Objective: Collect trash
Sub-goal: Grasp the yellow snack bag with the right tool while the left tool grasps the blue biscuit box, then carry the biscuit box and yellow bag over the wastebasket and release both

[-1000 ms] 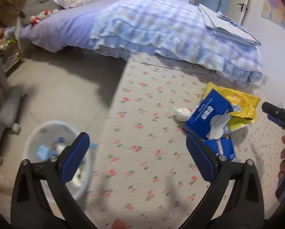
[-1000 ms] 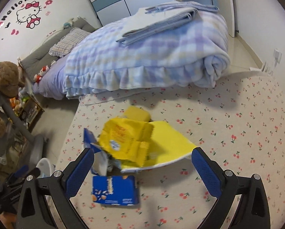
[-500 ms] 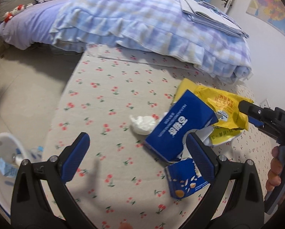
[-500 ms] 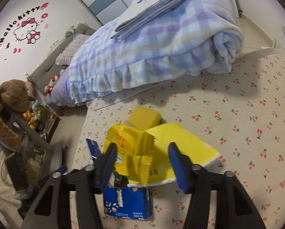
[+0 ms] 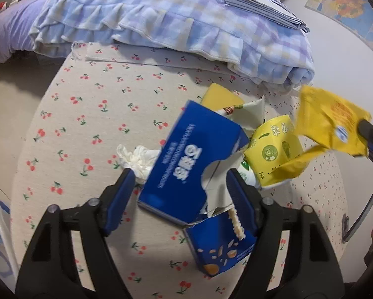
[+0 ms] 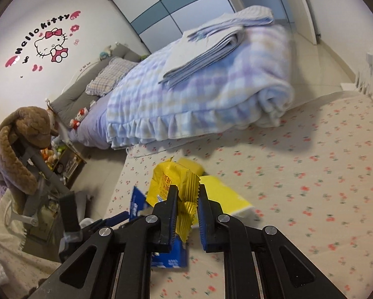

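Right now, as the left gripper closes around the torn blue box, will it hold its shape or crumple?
The blue box will probably crumple: its top is ripped open and its flap bent. It looks empty, so likely light. The left gripper is closing with the box between its fingers, so it may squash flat rather than slip. The small blue carton beside it could get nudged.

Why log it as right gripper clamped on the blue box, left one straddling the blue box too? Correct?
Not quite. The right gripper is clamped on the yellow wrapper, as the right wrist view shows. The left gripper does straddle the blue box, jaws closing.
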Motion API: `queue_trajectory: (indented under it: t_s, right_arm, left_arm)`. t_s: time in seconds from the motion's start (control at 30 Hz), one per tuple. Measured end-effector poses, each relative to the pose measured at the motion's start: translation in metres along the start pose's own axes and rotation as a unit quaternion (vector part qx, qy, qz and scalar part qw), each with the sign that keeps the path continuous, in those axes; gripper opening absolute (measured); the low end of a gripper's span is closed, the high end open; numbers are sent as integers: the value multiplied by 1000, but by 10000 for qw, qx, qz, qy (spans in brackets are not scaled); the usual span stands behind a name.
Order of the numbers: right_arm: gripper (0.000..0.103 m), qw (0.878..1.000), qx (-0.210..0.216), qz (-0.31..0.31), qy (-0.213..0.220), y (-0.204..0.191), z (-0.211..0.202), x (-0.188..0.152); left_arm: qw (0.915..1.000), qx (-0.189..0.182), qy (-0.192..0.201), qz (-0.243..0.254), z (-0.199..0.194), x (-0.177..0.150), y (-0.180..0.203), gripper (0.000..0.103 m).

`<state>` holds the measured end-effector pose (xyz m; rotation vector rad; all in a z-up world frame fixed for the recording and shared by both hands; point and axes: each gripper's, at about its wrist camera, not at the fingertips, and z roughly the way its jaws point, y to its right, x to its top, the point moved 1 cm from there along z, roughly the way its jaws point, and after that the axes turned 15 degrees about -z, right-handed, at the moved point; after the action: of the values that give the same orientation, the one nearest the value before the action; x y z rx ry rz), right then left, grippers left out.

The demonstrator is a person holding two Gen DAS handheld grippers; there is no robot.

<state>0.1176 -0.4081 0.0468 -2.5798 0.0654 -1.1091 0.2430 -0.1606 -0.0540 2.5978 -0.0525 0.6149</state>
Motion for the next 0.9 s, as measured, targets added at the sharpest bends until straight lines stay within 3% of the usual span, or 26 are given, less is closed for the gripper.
queue_trajectory:
  t_s: [0.13,0.37,0.53,0.9]
  right_arm:
    - [16,9999,-125,38,16,12,-22,-10]
    - [16,9992,-409,14,-34,27,-46,-24]
    - [16,9989,-447,70,82,32,-62,-26]
    - [15,9989,-340,-103,321,9,-79,-22]
  left_arm:
    - [10000,2,-70,-69,4,-2,2,53]
    - [9998,190,30,-53,-4,-7,5,53]
    - [9991,233,341,-77,-30,-7,4,53]
    - [9959,120,888,-105,-84,-7,-7,53]
